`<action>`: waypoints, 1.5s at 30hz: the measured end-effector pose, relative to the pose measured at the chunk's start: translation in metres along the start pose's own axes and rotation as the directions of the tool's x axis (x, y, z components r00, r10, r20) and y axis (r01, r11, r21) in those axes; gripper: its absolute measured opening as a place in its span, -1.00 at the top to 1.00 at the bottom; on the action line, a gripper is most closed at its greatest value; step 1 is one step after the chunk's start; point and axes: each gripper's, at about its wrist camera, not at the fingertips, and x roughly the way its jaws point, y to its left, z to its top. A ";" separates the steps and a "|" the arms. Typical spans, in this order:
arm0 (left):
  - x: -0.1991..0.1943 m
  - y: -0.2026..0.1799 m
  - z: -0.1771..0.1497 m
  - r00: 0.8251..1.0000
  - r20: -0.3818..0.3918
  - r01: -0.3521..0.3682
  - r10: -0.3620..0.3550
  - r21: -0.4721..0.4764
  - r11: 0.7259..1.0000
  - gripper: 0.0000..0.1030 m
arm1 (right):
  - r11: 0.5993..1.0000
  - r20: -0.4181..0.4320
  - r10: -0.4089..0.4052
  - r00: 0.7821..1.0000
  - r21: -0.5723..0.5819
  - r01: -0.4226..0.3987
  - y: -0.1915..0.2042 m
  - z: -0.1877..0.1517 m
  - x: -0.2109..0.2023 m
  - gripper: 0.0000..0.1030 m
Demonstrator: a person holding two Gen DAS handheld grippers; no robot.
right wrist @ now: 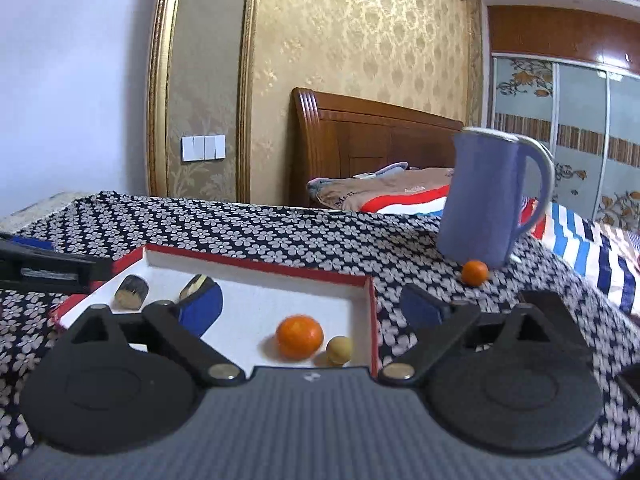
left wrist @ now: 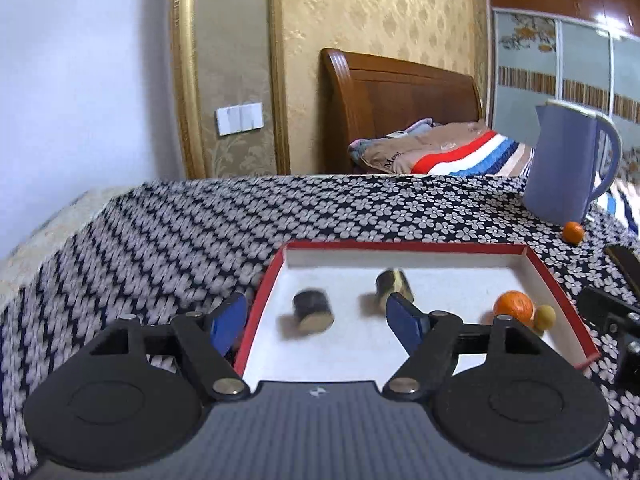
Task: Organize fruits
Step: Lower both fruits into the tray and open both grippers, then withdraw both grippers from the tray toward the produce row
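A white tray with a red rim (left wrist: 404, 246) (right wrist: 256, 265) lies on the flowered cloth. In it are two dark stubby cylinders (left wrist: 313, 314) (left wrist: 392, 285) (right wrist: 131, 292) (right wrist: 195, 283), an orange (left wrist: 514, 308) (right wrist: 299, 337) and a small yellowish fruit (left wrist: 545, 317) (right wrist: 339, 350). A smaller orange (left wrist: 573, 233) (right wrist: 475, 273) rests on the cloth by the jug. My left gripper (left wrist: 316, 320) hovers open over the tray's left part, with nothing gripped. My right gripper (right wrist: 312, 308) is open above the tray's right corner, the orange lying loose below it.
A tall blue jug (left wrist: 568, 164) (right wrist: 488, 200) stands at the table's far right. Beyond the table's far edge are a bed with striped bedding (left wrist: 460, 156) and a wooden headboard. The table (left wrist: 160, 232) drops off at the left.
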 end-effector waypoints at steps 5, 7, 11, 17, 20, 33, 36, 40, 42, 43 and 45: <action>-0.016 0.006 -0.036 1.000 -0.012 -0.020 0.020 -0.002 1.000 -0.49 | 0.995 -0.016 0.047 0.999 0.090 -0.046 -0.014 -0.025 -0.017 -0.85; -0.023 0.000 -0.050 1.000 -0.005 -0.013 0.013 0.048 0.999 -0.49 | 0.995 -0.016 0.041 0.999 0.091 -0.040 -0.018 -0.035 -0.020 -0.92; -0.035 -0.014 -0.070 0.998 0.008 0.060 -0.061 0.124 0.991 -0.49 | 0.992 -0.019 0.019 1.000 0.127 -0.017 -0.024 -0.050 -0.019 -1.00; -0.029 -0.036 -0.077 0.992 -0.013 0.124 -0.124 0.191 0.974 -0.49 | 0.985 -0.076 0.028 0.997 0.170 -0.014 -0.029 -0.064 -0.005 -1.00; -0.020 -0.040 -0.078 0.988 -0.058 0.149 -0.140 0.187 0.971 -0.49 | 0.983 -0.081 0.047 0.996 0.181 -0.032 -0.031 -0.066 -0.003 -1.00; 0.000 -0.035 -0.081 0.958 -0.163 0.249 -0.236 0.060 0.967 0.51 | 0.992 -0.093 0.020 0.995 0.127 -0.008 -0.021 -0.066 -0.001 -1.00; -0.002 -0.027 -0.081 0.953 -0.162 0.264 -0.257 0.023 0.964 0.52 | 0.991 -0.105 0.033 0.994 0.129 -0.019 -0.022 -0.066 0.000 -1.00; -0.011 -0.020 -0.083 0.977 -0.125 0.182 -0.173 0.063 0.981 0.52 | 0.997 -0.147 0.057 0.987 0.062 -0.048 -0.023 -0.065 0.000 -0.72; -0.013 -0.014 -0.082 0.987 -0.104 0.133 -0.125 0.072 0.989 0.52 | 0.998 -0.163 0.065 0.985 0.013 -0.064 -0.020 -0.065 0.000 -0.60; -0.014 -0.008 -0.081 0.988 -0.102 0.123 -0.116 0.056 0.991 0.52 | 0.997 -0.174 0.073 0.982 -0.013 -0.076 -0.017 -0.066 0.000 -0.47; -0.014 0.004 -0.079 0.988 -0.101 0.117 -0.114 0.021 0.993 0.52 | 0.994 -0.203 0.081 0.976 -0.061 -0.095 -0.009 -0.067 0.003 -0.24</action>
